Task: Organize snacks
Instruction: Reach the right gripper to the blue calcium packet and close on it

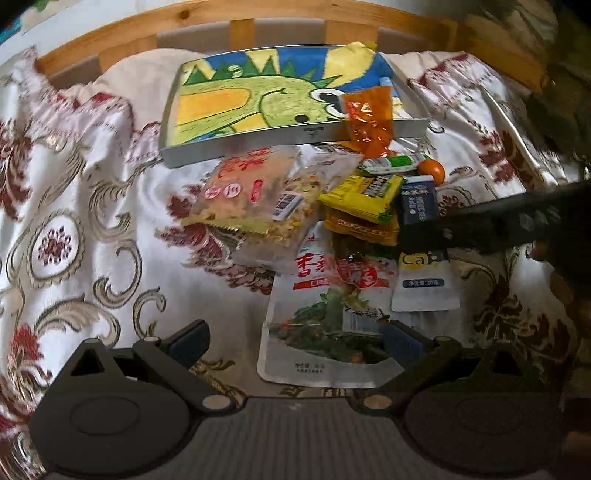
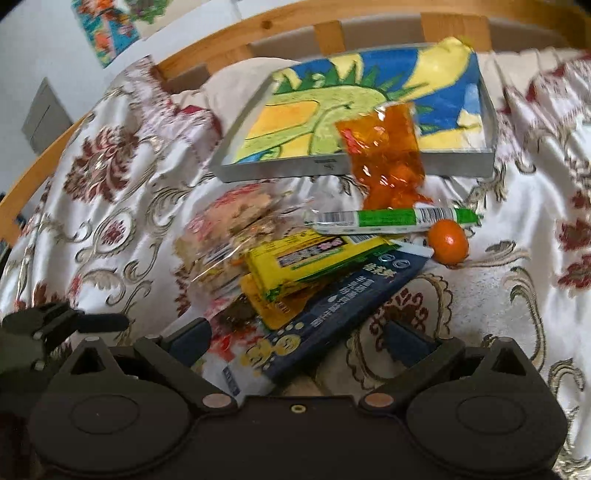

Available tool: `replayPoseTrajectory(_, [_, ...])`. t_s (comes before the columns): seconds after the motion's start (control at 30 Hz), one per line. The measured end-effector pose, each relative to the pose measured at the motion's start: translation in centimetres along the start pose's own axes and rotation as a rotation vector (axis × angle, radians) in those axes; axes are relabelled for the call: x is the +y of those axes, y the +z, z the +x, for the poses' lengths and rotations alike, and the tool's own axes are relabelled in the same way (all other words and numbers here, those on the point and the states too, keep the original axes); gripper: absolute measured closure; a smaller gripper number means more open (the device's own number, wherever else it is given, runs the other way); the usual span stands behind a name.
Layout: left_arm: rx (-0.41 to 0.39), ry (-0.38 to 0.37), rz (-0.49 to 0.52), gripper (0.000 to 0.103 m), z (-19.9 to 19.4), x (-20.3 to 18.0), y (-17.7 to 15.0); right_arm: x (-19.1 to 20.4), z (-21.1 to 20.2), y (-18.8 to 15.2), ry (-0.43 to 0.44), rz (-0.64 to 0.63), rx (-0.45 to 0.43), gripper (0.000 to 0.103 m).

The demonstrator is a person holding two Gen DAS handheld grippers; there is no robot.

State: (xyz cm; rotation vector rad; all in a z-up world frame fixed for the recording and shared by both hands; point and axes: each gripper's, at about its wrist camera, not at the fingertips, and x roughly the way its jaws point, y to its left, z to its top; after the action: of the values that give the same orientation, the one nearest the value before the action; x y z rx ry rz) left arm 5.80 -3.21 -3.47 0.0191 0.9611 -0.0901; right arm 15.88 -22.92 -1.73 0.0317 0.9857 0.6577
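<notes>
- The white pouch with the vegetable picture (image 1: 325, 325) has its top tucked under the heap of packets, and its lower right corner is behind a finger (image 1: 400, 341) of the left tool.
- The dark blue packet (image 2: 332, 314) is partly buried beneath the yellow packets (image 2: 295, 262); its near end slips behind the right tool's left finger (image 2: 190, 341).
- The clear bag of mixed bits (image 2: 229, 229) is smeared by motion in the right wrist view, its label unreadable.
- Print on the green-and-white stick (image 2: 391, 218) is too small to read.
- The wooden headboard (image 1: 258, 14) is cut off by the top edge.
- The right tool (image 1: 517, 221) crosses the small white pouch (image 1: 424, 284), hiding its top.
</notes>
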Motion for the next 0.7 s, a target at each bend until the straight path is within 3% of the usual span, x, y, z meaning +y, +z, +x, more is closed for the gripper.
replayPoseTrajectory(0.13, [-0.016,0.005,0.043,0.001,0.0,-0.4,0.6,-0.5,1.1,0.2,-0.006,0.034,-0.006,0.003])
replayPoseTrajectory(0.2, [-0.013,-0.003,0.054,0.001,0.1,-0.5,0.9,-0.3,1.5,0.2,-0.026,0.005,-0.008,0.008])
replayPoseTrajectory(0.3, [-0.016,-0.023,0.067,0.001,0.1,-0.7,1.1,0.0,1.4,0.0,-0.073,-0.031,-0.012,0.023])
replayPoseTrajectory(0.33, [-0.018,-0.028,0.072,0.001,0.0,-0.8,1.1,-0.2,1.1,-0.1,-0.083,-0.025,-0.016,0.033])
replayPoseTrajectory(0.47, [-0.028,-0.045,0.109,0.001,-0.2,-1.3,1.2,-1.1,-0.2,-0.2,-0.068,0.041,-0.023,0.059])
replayPoseTrajectory(0.53, [-0.029,-0.044,0.137,0.001,-0.3,-1.6,1.4,-1.4,-0.7,-0.4,-0.039,0.070,-0.020,0.064])
replayPoseTrajectory(0.7, [-0.024,-0.045,0.179,0.001,-0.2,-2.2,1.8,-2.3,0.0,-0.2,0.039,0.178,-0.002,0.064])
